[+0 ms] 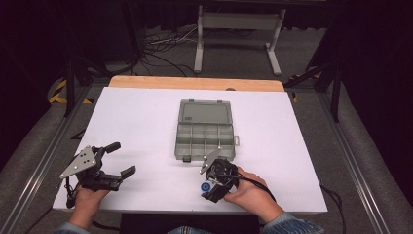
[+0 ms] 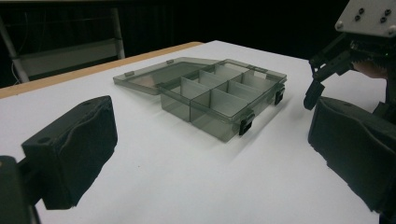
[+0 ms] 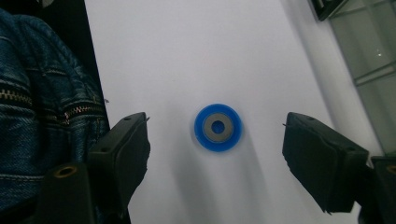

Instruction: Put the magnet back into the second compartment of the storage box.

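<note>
Blue plastic ring with a grey metal centre (image 3: 218, 127) is lying flat on the white table (image 1: 146, 126), directly below and between the right gripper's (image 3: 215, 154) parted jaws, which are touching nothing; the left gripper (image 1: 119, 161) is idling open, well apart.

A blue ring (image 3: 218, 127) with a grey centre lies on the white counter (image 1: 136, 126). The divided box (image 1: 204, 129) is smoky, see-through grey with black clasps. Black fingers (image 3: 122, 154), a grey plate (image 1: 80, 163), and a blue denim sleeve (image 3: 37, 102).
</note>
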